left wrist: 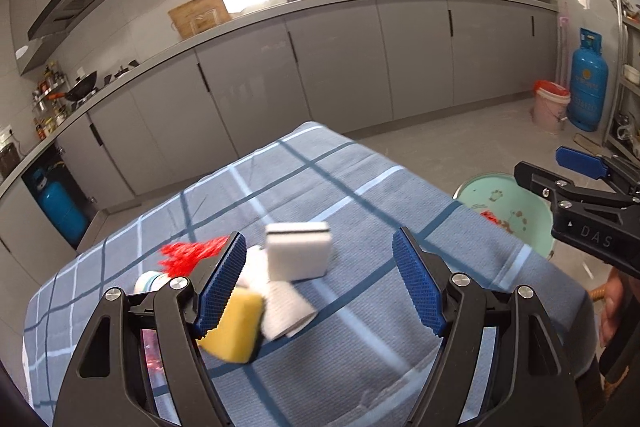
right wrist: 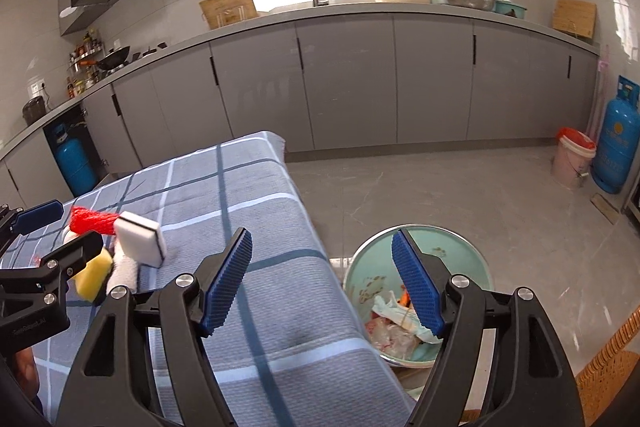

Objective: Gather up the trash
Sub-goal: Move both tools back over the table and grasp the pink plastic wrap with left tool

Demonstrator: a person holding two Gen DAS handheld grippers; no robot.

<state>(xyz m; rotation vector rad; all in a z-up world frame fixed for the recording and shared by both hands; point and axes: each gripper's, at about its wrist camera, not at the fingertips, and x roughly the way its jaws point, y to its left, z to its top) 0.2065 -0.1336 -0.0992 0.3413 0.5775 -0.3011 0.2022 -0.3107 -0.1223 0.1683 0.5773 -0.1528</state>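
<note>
A table with a blue checked cloth (left wrist: pixel 344 187) holds a pile of items: a white sponge block (left wrist: pixel 298 251), a yellow sponge (left wrist: pixel 236 327), crumpled white paper (left wrist: pixel 284 311), red mesh netting (left wrist: pixel 188 255) and a small round container (left wrist: pixel 150 281). My left gripper (left wrist: pixel 320 283) is open just above and behind the pile, its left finger beside the yellow sponge. My right gripper (right wrist: pixel 322 283) is open and empty over the table's right edge, above a mint-green trash bin (right wrist: pixel 472 259) that holds paper scraps. The pile shows in the right wrist view, with the white sponge (right wrist: pixel 140 239).
The bin (left wrist: pixel 516 195) stands on the floor right of the table. Grey kitchen cabinets (right wrist: pixel 352 79) run along the far wall. A pink bucket (right wrist: pixel 572 159) and a blue gas cylinder (right wrist: pixel 618 143) stand at the far right. A wicker object (right wrist: pixel 608 375) is at the lower right.
</note>
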